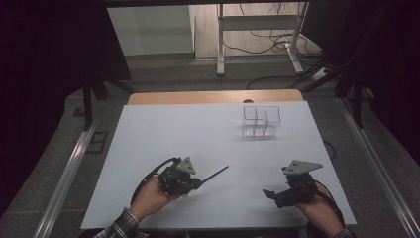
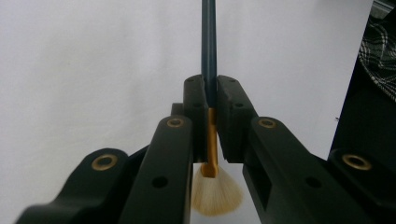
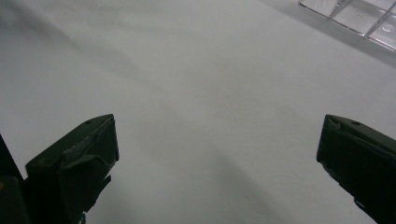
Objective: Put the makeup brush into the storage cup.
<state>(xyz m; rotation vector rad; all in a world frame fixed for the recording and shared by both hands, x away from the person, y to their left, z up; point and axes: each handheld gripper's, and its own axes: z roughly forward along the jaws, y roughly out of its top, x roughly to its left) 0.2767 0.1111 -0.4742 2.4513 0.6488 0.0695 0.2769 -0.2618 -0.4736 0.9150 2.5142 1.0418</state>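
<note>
- Overhead, we look down on a white bench (image 1: 213, 148) with a person's two forearms coming in from the bottom edge, each hand holding a black two-jaw gripper.
- At the lower left, the left gripper (image 1: 198, 182) has its jaws closed on a makeup brush (image 1: 214, 174); the thin dark handle sticks out past the jaws, pointing up and to the right, low over the bench top.
- From the left gripper view, we see the brush (image 2: 208, 56) clamped between the two pads where its dark handle meets a gold metal collar, and a fan of pale bristles spreads out below the jaws, toward the camera.
- At the lower right, the right gripper (image 1: 270, 193) rests low over the bench, well apart from the left one, pointing left.
- From the right gripper view, its jaws stand wide open with bare white bench between them.
- Toward the far right of the bench stands a clear plastic organiser (image 1: 260, 121) with several compartments, well apart from both grippers; its corner also appears in the right gripper view (image 3: 359, 16).
</note>
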